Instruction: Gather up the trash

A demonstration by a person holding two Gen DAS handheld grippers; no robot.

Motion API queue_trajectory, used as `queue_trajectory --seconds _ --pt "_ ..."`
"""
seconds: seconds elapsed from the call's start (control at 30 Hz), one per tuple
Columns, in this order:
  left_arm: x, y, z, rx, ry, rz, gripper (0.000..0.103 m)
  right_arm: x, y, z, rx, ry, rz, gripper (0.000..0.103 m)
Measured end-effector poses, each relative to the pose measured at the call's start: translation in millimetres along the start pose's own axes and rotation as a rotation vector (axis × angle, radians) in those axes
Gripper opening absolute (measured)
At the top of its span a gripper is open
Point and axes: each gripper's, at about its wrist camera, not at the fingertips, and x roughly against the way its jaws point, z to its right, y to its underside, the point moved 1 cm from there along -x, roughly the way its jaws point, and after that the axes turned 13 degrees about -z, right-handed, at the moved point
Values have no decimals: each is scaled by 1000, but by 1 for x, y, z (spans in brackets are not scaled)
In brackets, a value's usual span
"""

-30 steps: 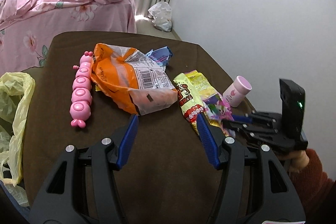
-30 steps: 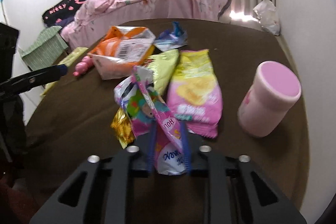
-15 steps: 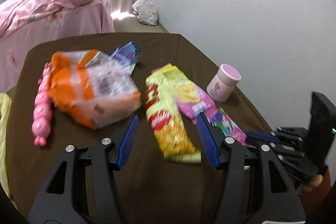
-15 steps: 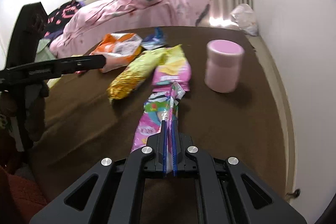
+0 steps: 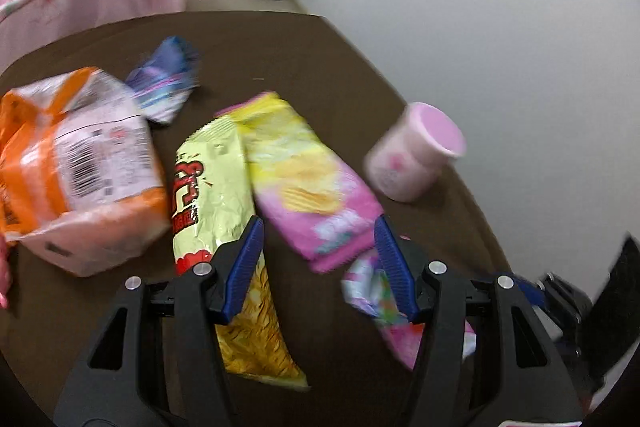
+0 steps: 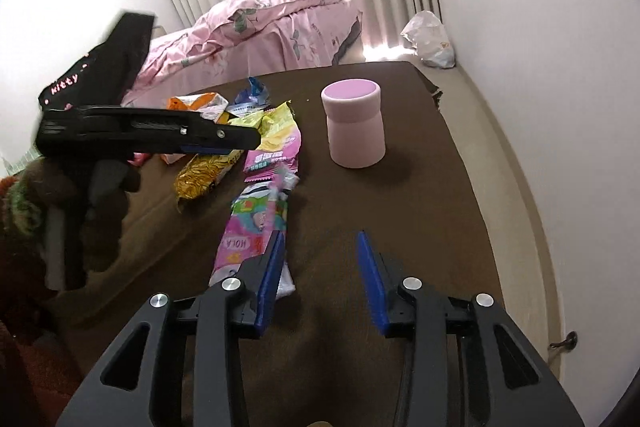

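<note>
Wrappers lie on the brown table (image 5: 304,51). My left gripper (image 5: 318,227) is open, hovering over the near end of a pink chip packet (image 5: 316,187), with a yellow snack packet (image 5: 212,187) to its left. An orange bag (image 5: 76,163) and a blue wrapper (image 5: 164,87) lie further left. My right gripper (image 6: 320,243) has its jaws opening with nothing between them. A colourful pink wrapper (image 6: 256,227) lies flat on the table against its left finger. Side-on in the right wrist view, the left gripper (image 6: 244,141) hangs over the packets.
A pink lidded cup (image 6: 354,123) stands upright on the table's right side, near the wall. A bed with a pink quilt (image 6: 272,23) is behind the table. A white plastic bag (image 6: 430,41) sits on the floor by the curtain. A pink toy (image 5: 3,267) shows at the left edge.
My right gripper was shut on the colourful wrapper and drew it toward the near edge; now its jaws stand apart and the wrapper lies on the table. My left gripper moved right, over the packets.
</note>
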Motion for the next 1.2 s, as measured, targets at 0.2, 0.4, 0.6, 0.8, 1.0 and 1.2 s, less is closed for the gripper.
queue_trajectory --seconds 0.2,0.4,0.6,0.8,1.0,1.2 --pt "-21 -23 4 54 3 -65 63 0 7 -11 12 3 -7 42" --pt "-40 -34 22 74 -168 -54 60 -5 23 -22 22 0 -78 42" --pt "-33 -15 21 42 -148 -19 27 -6 33 -32 50 50 -114 42" --pt "-1 3 18 5 -73 42 15 -8 30 -38 80 103 -152 43" --pt "72 35 12 -42 -29 159 6 -1 28 -41 94 61 -154 42" --pt "108 62 -33 -8 -45 172 5 20 13 -53 182 31 -22 42"
